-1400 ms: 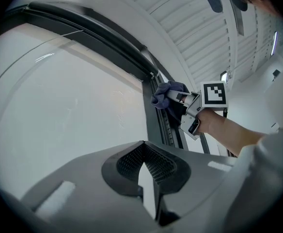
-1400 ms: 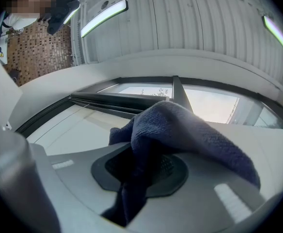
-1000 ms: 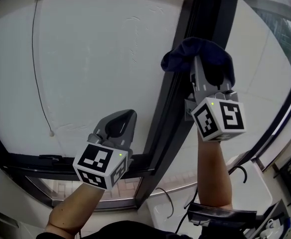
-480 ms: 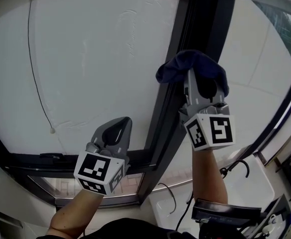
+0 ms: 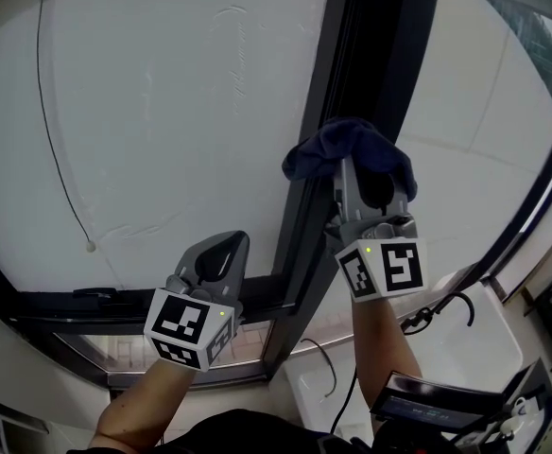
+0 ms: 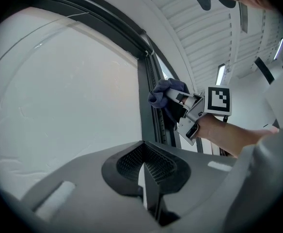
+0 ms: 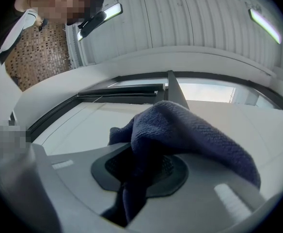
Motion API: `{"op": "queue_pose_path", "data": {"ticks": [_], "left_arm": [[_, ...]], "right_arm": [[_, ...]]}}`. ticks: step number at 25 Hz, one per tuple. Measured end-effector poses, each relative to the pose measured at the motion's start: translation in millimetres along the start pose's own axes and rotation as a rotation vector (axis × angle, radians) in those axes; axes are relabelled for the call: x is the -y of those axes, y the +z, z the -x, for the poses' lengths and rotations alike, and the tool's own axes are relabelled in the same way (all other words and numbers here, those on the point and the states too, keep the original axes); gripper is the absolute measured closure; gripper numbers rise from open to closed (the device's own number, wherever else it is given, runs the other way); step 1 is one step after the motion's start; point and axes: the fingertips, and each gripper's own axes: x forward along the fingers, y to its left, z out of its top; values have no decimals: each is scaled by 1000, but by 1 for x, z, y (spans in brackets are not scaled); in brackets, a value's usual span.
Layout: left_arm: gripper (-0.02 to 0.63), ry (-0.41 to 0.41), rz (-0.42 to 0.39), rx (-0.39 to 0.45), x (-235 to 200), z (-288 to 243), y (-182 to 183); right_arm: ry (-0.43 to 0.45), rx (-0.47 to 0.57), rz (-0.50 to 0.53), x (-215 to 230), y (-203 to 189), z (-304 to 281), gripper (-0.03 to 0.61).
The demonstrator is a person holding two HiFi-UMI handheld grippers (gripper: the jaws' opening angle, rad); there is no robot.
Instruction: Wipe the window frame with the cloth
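A dark blue cloth (image 5: 348, 149) is bunched over the tip of my right gripper (image 5: 359, 180), which is shut on it and presses it against the dark vertical window frame (image 5: 352, 83). In the right gripper view the cloth (image 7: 180, 135) fills the jaws and hides what lies ahead. My left gripper (image 5: 221, 252) hangs lower left, near the horizontal bottom frame (image 5: 68, 305), shut with nothing in it. From the left gripper view the right gripper (image 6: 187, 108) and cloth (image 6: 163, 92) show against the upright frame (image 6: 149, 101).
White blind-covered panes (image 5: 181, 112) lie on both sides of the upright frame. A thin pull cord (image 5: 54, 159) with a bead hangs at the left. A white box (image 5: 484, 348) and cables (image 5: 441, 315) sit low at the right.
My right gripper has slid the cloth down along the vertical frame, toward me. The left gripper has stayed about where it was.
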Motion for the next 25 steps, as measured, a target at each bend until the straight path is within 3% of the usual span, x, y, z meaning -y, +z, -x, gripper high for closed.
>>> {"op": "queue_pose_path", "data": {"ticks": [16,25], "left_arm": [[620,6,50,-88,-4,4,-58],[620,4,71,-111,-1,4,-72]], "right_arm": [[-20,-47,-61,-18,-54,47,514],[-18,-105,-96,-29,-84,72,512]]}}
